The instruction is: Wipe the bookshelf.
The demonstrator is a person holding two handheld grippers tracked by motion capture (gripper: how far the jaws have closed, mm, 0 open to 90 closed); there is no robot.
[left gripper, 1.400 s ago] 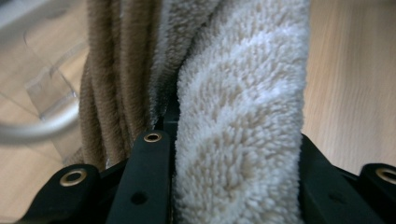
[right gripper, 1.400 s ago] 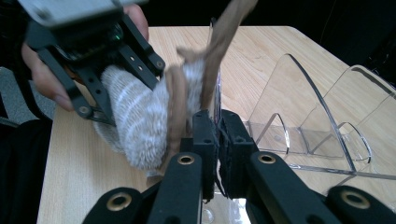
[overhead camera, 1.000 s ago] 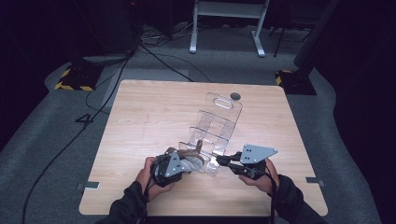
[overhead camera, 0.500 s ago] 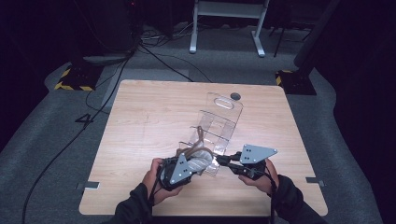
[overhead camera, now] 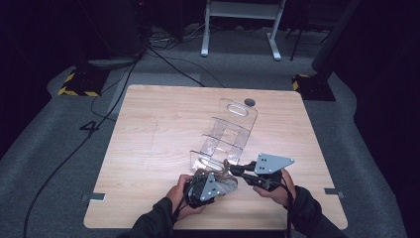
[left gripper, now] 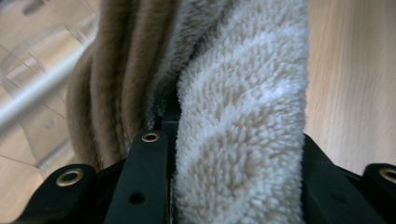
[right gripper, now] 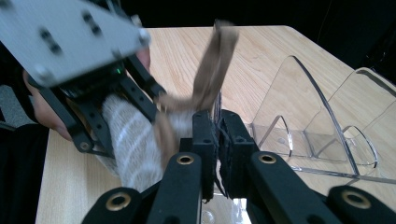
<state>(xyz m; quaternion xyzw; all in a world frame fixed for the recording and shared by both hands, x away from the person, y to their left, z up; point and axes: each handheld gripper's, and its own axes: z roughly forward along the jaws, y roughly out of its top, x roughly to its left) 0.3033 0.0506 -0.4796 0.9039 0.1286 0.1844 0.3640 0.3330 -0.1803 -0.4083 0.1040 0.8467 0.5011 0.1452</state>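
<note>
Nearest, at the tabletop's (overhead camera: pixel 148 148) front edge: left gripper (overhead camera: pixel 205 187) with fingers pinching a fluffy white-and-tan cloth (overhead camera: pixel 225 182) — pile bulging between them in the left gripper view (left gripper: pixel 233 140), tan folds alongside. Just right of it, right gripper (overhead camera: pixel 236 171), fingers pressed together on the near edge of the clear rack (overhead camera: pixel 223 139); in the right gripper view (right gripper: pixel 215 135) a thin clear wall sits between the pads, so apparently steadying the rack rather than gripping cloth. A tan strap (right gripper: pixel 212 65) standing up from the cloth, blurred. Cloth bunched at the rack's near end, touching it, not yet seated in a slot as far as can be told.

Step in hand, by judgement: feeding the cloth into the nearest compartment while the rack is held fast. Next move calls for pushing the bundle forward and down past the first divider, keeping the rack pinned — loose strap likely to snag on the wall.

Farther off: empty rack tiers, a small dark disc (overhead camera: pixel 249 102), then floor cables (overhead camera: pixel 163 59).
</note>
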